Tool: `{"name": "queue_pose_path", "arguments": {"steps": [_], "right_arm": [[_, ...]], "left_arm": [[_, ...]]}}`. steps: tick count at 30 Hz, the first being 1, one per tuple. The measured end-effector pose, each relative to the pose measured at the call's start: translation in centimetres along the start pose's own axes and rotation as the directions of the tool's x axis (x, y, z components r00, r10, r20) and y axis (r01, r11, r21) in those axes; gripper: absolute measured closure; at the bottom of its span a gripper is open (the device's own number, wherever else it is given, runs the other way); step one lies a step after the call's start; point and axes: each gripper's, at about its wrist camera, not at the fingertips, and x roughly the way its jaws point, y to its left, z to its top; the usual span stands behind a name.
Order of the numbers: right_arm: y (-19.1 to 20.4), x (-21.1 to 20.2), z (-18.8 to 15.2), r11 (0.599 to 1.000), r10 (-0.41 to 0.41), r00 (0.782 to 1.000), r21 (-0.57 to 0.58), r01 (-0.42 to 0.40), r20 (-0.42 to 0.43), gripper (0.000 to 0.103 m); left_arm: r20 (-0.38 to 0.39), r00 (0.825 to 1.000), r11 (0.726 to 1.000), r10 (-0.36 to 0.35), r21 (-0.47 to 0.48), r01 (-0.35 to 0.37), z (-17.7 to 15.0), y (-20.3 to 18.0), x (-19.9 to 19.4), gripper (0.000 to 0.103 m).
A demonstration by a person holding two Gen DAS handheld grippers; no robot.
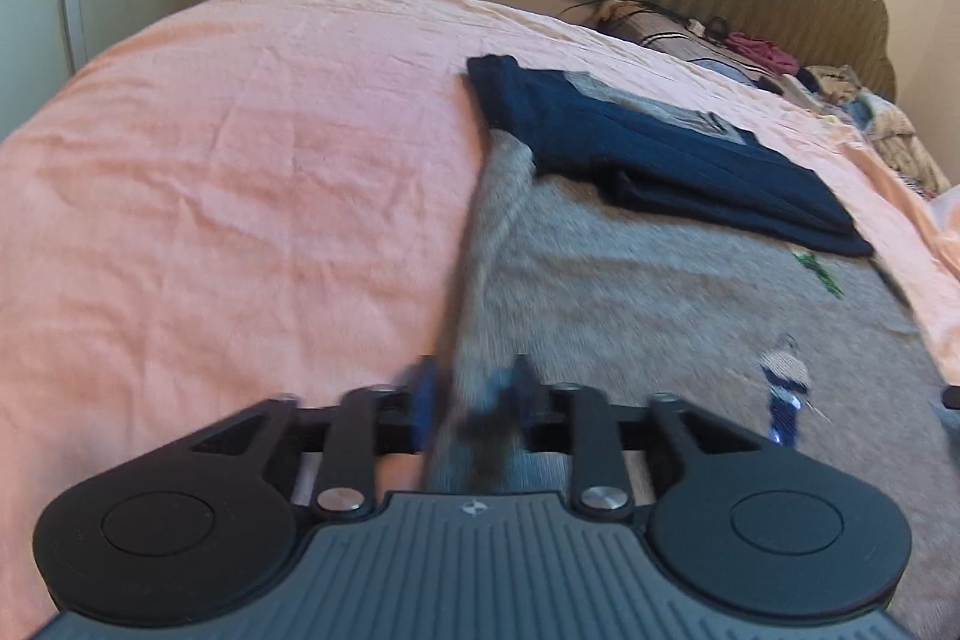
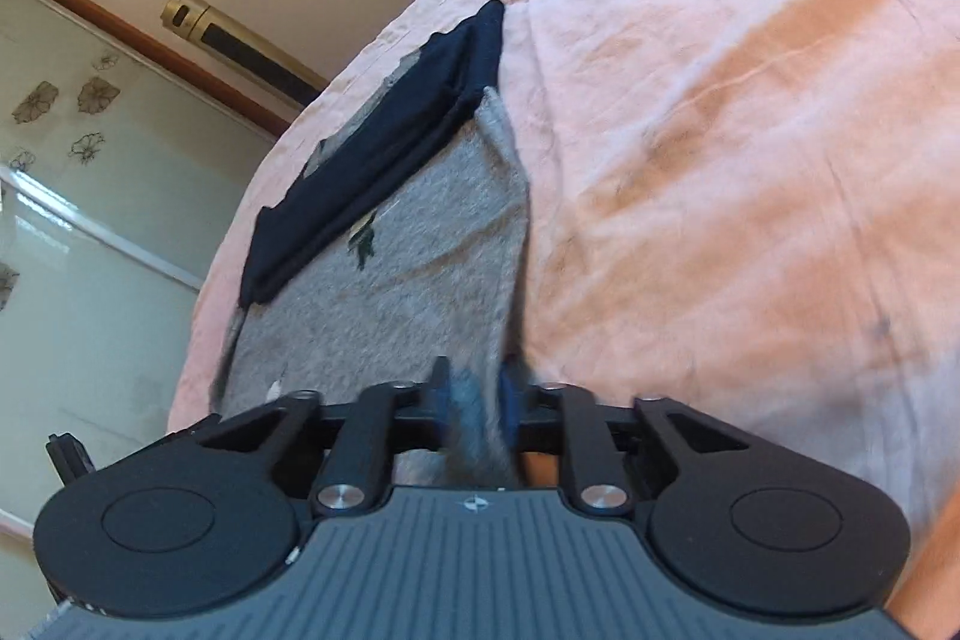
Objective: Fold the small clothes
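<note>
A grey garment (image 1: 660,292) with small printed figures lies flat ahead of the tongs, its navy part (image 1: 660,148) folded across the far end.

We can read no text, number or brand in either view. On the grey body of each claw (image 1: 474,400) (image 2: 474,400) we see only a small round emblem, without letters.

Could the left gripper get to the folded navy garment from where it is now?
Probably yes. The folded navy garment lies ahead of the left gripper with only flat grey garment between them. But grey cloth sits between its jaws, so it would need to let that go first.
</note>
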Motion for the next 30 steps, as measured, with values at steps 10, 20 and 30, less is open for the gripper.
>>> {"name": "queue_pose_path", "arguments": {"steps": [10,20,30], "right_arm": [[1.4,-1.8,0.6,0.992,-0.059,0.996,-0.105,0.066,0.066,0.094],[0.0,-2.6,-2.4,0.999,-0.016,1.0,-0.04,0.016,-0.01,0.059],[-0.1,-3.6,-2.9,0.987,-0.113,0.993,-0.109,0.114,0.013,0.097]], "left_arm": [[0.046,0.999,0.998,-0.007,0.066,0.004,-0.5,-2.2,-1.8,0.099],[-0.001,0.995,0.994,-0.097,-0.051,0.096,-3.7,1.2,-3.7,0.051],[0.049,0.999,0.999,-0.023,-0.033,0.024,-4.3,0.5,-5.1,0.098]]}}
